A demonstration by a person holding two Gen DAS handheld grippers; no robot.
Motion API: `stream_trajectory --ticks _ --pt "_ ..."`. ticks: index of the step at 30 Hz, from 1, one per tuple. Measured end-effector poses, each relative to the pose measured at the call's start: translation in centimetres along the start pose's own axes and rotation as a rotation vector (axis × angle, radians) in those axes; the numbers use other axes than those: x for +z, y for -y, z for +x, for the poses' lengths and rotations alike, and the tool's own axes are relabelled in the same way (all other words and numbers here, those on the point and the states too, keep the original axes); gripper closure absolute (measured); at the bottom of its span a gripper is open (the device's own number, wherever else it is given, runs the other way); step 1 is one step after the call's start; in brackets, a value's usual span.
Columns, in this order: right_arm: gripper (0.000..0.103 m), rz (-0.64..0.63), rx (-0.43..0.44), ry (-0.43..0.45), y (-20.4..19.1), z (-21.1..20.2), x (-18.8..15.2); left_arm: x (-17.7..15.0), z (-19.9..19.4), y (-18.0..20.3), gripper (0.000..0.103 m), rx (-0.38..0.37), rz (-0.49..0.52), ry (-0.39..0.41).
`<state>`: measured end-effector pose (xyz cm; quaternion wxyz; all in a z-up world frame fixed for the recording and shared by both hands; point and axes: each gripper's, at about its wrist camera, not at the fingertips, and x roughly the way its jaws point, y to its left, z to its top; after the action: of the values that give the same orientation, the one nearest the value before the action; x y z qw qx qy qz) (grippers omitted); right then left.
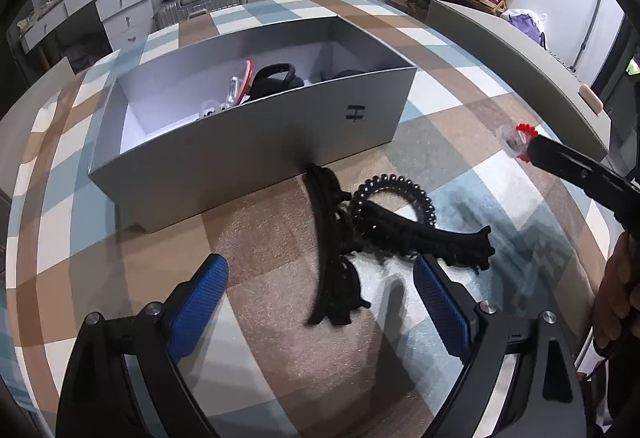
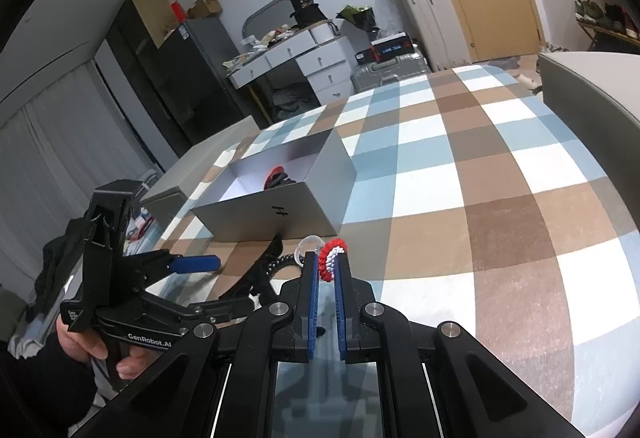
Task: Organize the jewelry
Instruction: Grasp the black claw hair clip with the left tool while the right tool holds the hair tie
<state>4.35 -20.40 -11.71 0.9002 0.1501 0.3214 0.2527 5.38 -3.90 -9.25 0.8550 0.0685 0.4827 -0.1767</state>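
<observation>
- Matt grey cardboard-looking box, smooth outside, white inside.
- Soft woven-looking checked cloth in brown, blue and white over the tabletop.
- Matt black plastic hair clips, ridged and toothed.
- Glossy black coiled plastic hair tie.
- Ring with clear shiny plastic band, red and white beaded top.
- Blue textured rubbery pads, black matt plastic frames, shiny metal bolts.

OCCLUDED: grey box near wall hides lower parts of its contents; red-rimmed item and black item unidentifiable | CUT OFF: right gripper body leaves left-wrist frame at right edge | OVERLAP: black hair claws cover part of the spiral hair tie | ILLEGIBLE: box mark
</observation>
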Motion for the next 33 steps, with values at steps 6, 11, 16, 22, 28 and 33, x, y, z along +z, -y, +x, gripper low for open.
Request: stream_trajectory --ticks 6,11,16,22,28,33 --pt "0.096 -0.011 0.023 -0.007 -0.1 0.4 0.0 0.0 0.2 -0.1 0.018 -0.039 -0.026 -0.013" --pt "0.096 -0.011 0.029 -0.004 0.0 0.5 -0.1 0.6 0.4 0.5 0.036 -0.022 0.019 -0.019" --pt "0.096 -0.005 0.028 -0.004 0.2 0.5 -0.1 0.9 0.4 0.6 0.055 -0.039 0.047 -0.027" --pt "0.096 -0.002 0.028 -0.019 0.1 0.7 -0.1 1.0 0.5 0.9 0.080 -0.055 0.087 -0.028" --pt "0.096 -0.006 0.022 -0.024 -0.3 0.7 -0.1 1.2 0.7 1.3 0.089 -0.058 0.120 -0.035" --pt "0.096 -0.024 0.013 -0.031 -0.8 0.8 -0.2 1.0 0.5 1.2 0.089 -0.061 0.130 -0.030"
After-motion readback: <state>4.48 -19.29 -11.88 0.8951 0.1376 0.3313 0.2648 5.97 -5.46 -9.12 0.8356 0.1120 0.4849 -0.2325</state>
